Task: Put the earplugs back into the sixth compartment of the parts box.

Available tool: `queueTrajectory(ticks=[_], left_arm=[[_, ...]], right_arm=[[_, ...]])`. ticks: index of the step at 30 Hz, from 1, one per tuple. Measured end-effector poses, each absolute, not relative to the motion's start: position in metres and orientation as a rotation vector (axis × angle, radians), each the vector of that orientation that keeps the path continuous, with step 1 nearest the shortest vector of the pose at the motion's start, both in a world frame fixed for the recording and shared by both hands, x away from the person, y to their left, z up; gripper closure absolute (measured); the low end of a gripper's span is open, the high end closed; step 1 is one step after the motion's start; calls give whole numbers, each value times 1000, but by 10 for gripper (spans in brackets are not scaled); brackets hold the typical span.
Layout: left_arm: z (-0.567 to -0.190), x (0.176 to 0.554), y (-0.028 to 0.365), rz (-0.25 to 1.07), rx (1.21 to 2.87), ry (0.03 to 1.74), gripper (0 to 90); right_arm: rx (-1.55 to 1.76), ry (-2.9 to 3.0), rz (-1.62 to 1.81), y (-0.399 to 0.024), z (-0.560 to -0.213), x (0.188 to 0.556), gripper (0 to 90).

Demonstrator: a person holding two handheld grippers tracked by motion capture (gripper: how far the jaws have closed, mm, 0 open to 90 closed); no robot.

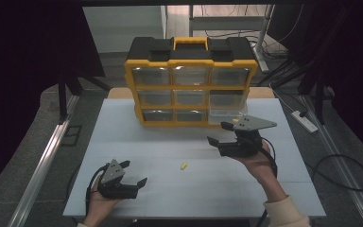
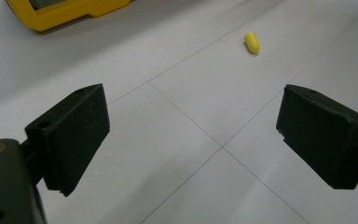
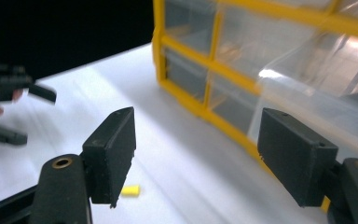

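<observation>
My left claw (image 1: 131, 173) gapes wide and empty, the yellow plug (image 1: 184, 166) near at two o'clock, long axis roughly toward twelve

The drawer contents of the organizer (image 1: 190, 87) are too small to tell in the high view. In the right gripper view its top and right side are cut off (image 3: 270, 60), and the left gripper (image 3: 25, 114) is blurred and cropped at the edge.
</observation>
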State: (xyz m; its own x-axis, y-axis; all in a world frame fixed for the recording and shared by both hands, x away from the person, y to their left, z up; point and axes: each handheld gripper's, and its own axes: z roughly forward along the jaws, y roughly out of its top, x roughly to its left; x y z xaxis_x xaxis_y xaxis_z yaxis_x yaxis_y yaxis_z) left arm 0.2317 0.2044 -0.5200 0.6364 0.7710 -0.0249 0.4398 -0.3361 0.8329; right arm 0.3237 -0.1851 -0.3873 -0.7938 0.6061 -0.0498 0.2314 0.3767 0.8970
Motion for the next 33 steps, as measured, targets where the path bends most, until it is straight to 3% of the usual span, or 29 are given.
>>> queueTrajectory(ticks=[33], left_arm=[[-520,231,204,480,1981,948,93]], right_arm=[[775,2592,1115,-115,-484,334,244]])
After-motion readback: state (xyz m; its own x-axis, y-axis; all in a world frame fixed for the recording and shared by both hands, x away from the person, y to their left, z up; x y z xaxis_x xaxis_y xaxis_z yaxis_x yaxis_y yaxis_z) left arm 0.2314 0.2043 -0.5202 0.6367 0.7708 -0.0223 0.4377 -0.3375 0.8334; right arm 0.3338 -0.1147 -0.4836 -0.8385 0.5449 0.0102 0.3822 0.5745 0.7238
